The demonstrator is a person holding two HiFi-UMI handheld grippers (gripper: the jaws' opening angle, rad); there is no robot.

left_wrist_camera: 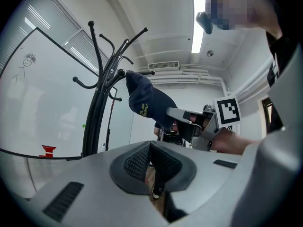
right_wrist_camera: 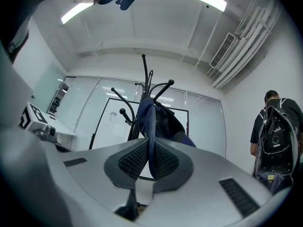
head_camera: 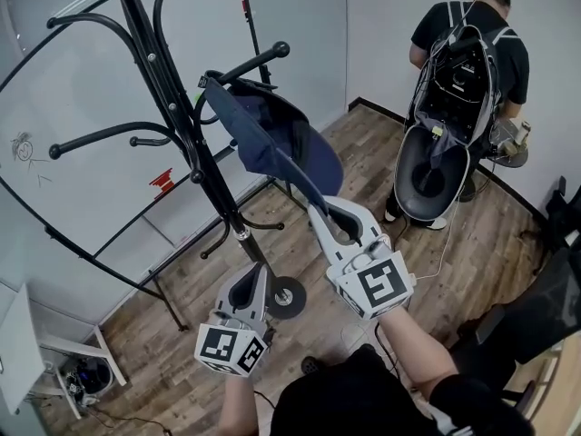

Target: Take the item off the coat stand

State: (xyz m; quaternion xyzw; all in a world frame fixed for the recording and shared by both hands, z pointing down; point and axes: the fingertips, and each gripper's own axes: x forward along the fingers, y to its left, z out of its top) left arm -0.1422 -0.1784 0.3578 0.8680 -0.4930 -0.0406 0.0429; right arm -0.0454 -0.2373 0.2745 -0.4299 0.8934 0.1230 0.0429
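Head view. The navy cap (head_camera: 272, 139) is seen hung on an upper arm of the coat stand (head_camera: 172, 107), crown toward the pole, brim pointing down toward the person. The brim's edge is clamped by the right gripper (head_camera: 318, 209). The left gripper (head_camera: 251, 278) is held lower, near the pole's lower part, apart from the cap. A person with a backpack (head_camera: 458, 71) stands well apart in the far corner.

Left gripper view. The left gripper's (left_wrist_camera: 150, 161) pads are seen pressed together with nothing between them. Beyond, the cap (left_wrist_camera: 144, 98) is seen on its hook, the right gripper (left_wrist_camera: 187, 118) at the brim.

Right gripper view. The right gripper's (right_wrist_camera: 150, 159) pads are closed on the thin brim of the cap (right_wrist_camera: 158, 119), which rises edge-on from between them toward the stand (right_wrist_camera: 144, 77).

Judgement. The cap is not yet off its hook. The clamp should be kept firm and the cap lifted up and outward along the arm until the knobbed tip (head_camera: 281, 50) is cleared. A downward tug is best avoided, since the strap could catch and the stand could be rocked.
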